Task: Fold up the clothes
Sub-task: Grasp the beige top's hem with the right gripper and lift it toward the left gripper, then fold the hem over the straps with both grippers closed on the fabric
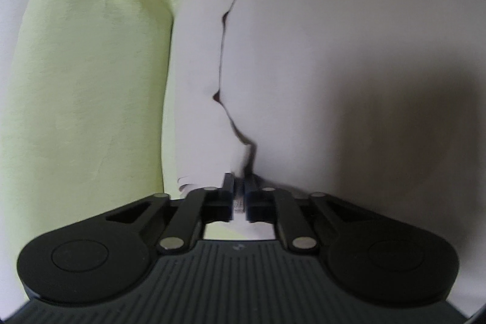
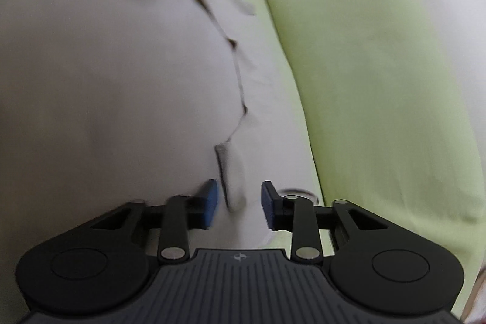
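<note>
Left gripper (image 1: pixel 239 196): fingers pressed nearly together, pinching the edge of the white garment (image 1: pixel 334 66) at 6 o'clock in the left wrist view; the garment's layered edge runs from there toward 12 o'clock, with the green cover (image 1: pixel 91 81) lying from 8 to 11 o'clock. Right gripper (image 2: pixel 240 204): blue pads (image 2: pixel 211 196) spread apart, a fold of the white garment (image 2: pixel 91 81) between them, contact not discernible; green cover (image 2: pixel 364 81) from 1 to 4 o'clock.
</note>
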Demonstrator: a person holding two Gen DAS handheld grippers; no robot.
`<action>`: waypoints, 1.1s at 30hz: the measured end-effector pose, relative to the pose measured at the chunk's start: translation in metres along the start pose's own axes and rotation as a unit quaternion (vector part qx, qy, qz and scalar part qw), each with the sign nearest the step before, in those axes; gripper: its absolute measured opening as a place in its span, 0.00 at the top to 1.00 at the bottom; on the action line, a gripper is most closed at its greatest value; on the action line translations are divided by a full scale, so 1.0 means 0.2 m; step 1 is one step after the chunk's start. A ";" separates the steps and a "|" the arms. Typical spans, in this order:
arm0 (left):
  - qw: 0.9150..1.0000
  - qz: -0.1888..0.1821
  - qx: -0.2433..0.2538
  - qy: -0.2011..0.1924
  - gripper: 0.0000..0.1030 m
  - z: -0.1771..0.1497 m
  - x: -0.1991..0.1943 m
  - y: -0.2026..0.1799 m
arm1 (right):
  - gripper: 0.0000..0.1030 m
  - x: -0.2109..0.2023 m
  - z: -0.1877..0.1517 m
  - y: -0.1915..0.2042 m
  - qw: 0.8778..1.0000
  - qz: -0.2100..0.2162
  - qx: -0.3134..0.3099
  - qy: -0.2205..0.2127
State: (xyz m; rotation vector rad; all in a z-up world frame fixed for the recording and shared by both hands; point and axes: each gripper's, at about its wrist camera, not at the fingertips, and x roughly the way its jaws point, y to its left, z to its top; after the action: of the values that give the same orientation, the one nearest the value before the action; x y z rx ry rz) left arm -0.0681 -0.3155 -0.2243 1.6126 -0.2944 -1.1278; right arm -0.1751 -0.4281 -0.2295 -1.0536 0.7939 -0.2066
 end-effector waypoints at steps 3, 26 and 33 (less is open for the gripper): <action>1.000 0.001 -0.020 0.000 0.97 0.01 -0.02 0.04 | 1.00 0.02 -0.01 -0.02 1.000 0.013 -0.008 -0.009; 0.985 -0.002 -0.169 -0.028 0.97 0.15 -0.79 -0.33 | 1.00 -0.66 -0.20 0.11 0.991 0.037 0.127 -0.011; 0.993 -0.010 -0.120 -0.008 0.97 0.17 -0.73 -0.49 | 1.00 -0.65 -0.30 0.19 0.991 0.052 0.126 0.015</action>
State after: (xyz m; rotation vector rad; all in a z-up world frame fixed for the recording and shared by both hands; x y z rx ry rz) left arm -0.2050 -0.1993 -0.2314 1.3975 -0.1470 -1.1459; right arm -0.3160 -0.3852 -0.2141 -0.7711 0.8244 -0.2280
